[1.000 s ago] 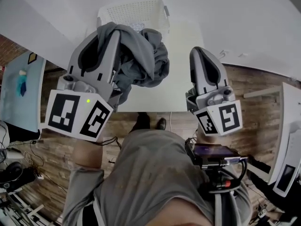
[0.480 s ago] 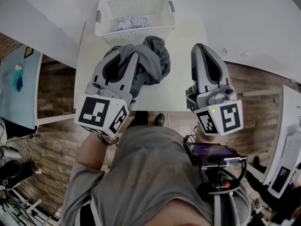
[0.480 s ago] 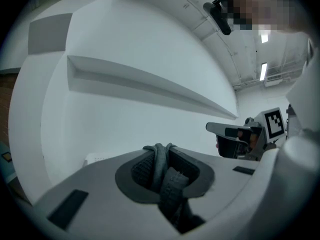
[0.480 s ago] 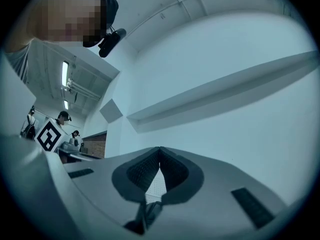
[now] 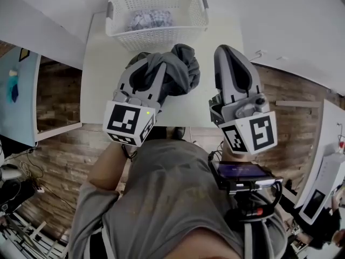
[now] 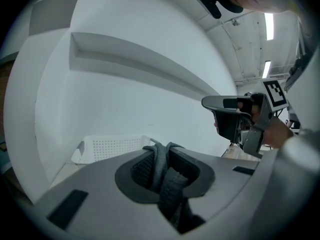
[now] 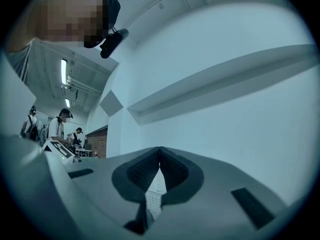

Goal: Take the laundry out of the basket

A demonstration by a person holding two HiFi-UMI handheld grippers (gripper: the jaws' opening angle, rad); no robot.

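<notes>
A white perforated laundry basket (image 5: 156, 36) stands at the far end of a pale table (image 5: 102, 90); a patterned light cloth (image 5: 150, 19) lies inside it. My left gripper (image 5: 161, 69) is shut on a bunched grey garment (image 5: 180, 72), held above the table just in front of the basket. In the left gripper view the grey garment (image 6: 165, 176) is pinched between the pads, with the basket (image 6: 107, 148) beyond. My right gripper (image 5: 229, 63) hovers to the right of the garment, shut and empty. The right gripper view shows its pads closed tip to tip (image 7: 159, 151).
A wood-plank floor lies around the table. A white wall rises behind the basket. A blue-topped surface (image 5: 16, 90) stands at the left, and a white unit (image 5: 323, 182) at the right. People stand far off (image 7: 62, 124) in the right gripper view.
My left gripper came down and in toward the table with the grey garment. The right gripper shifted slightly. The basket sits higher in the head view now.
</notes>
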